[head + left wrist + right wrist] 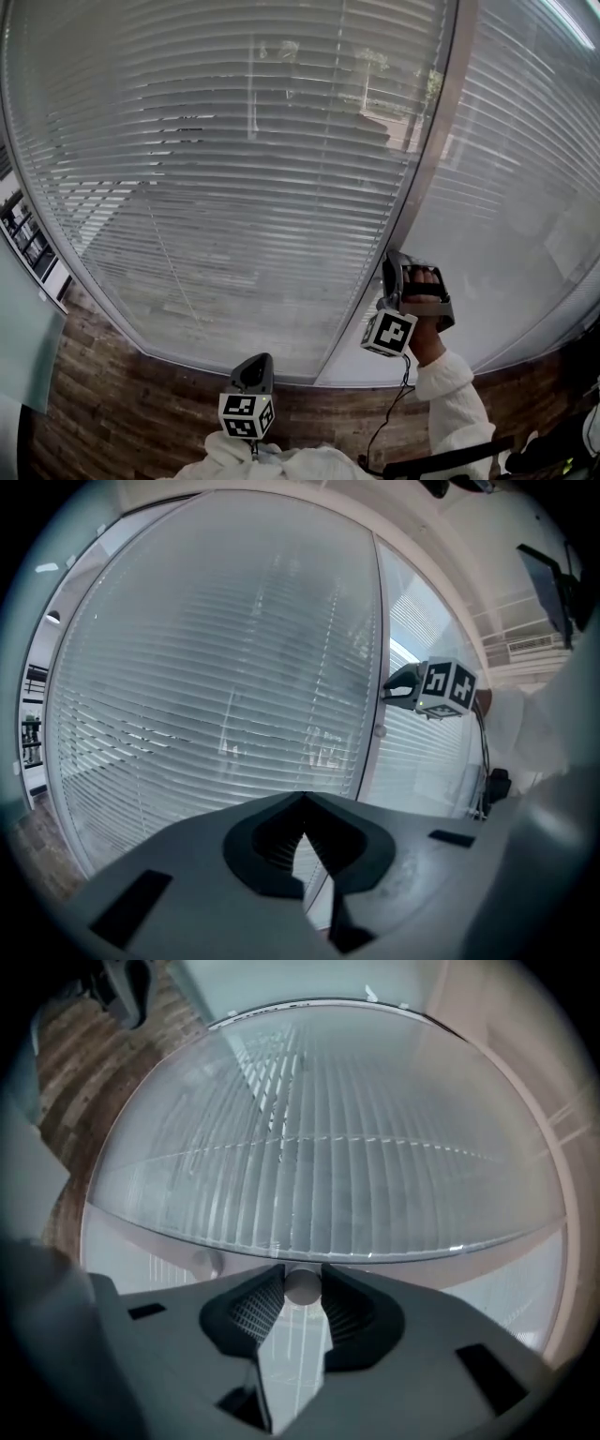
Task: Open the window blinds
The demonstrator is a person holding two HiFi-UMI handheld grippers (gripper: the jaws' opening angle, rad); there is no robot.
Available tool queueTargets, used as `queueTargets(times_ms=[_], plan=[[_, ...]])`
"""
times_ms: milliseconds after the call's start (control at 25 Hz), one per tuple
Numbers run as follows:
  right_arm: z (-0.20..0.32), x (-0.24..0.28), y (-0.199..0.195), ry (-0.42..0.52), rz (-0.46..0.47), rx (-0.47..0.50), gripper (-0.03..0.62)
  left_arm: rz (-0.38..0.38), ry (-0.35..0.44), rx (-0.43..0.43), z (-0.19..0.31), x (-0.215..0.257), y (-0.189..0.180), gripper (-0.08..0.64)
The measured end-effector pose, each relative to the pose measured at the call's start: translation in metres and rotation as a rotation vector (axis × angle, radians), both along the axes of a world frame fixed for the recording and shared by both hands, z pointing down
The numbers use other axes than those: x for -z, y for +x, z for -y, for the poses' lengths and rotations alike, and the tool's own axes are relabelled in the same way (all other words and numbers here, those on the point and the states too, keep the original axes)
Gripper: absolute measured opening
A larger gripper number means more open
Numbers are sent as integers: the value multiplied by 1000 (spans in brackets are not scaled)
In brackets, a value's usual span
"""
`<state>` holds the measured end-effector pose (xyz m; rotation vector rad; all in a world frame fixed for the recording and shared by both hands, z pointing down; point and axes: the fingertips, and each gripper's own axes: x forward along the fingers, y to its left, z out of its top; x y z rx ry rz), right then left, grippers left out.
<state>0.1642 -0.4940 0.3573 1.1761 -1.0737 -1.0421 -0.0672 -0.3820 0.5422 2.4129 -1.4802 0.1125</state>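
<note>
While it points level, right gripper (302,1277) pinches knob (302,1288).

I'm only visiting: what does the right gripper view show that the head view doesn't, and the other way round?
Only the right gripper view: a small round knob pinched between the right gripper's jaws. Only the head view: the left gripper held low, off the window, and the person's white sleeve. Both: the slatted blinds behind glass and the pale window frame.
</note>
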Motion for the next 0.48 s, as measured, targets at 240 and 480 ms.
queueTargets(times_ms=[240,480], plan=[[-1,-4,-5,-16,-120,26,129,9,1,15,1,-1,1,0],[-1,1,3,83,114,30,130,14,9,5,5,2,11,0]])
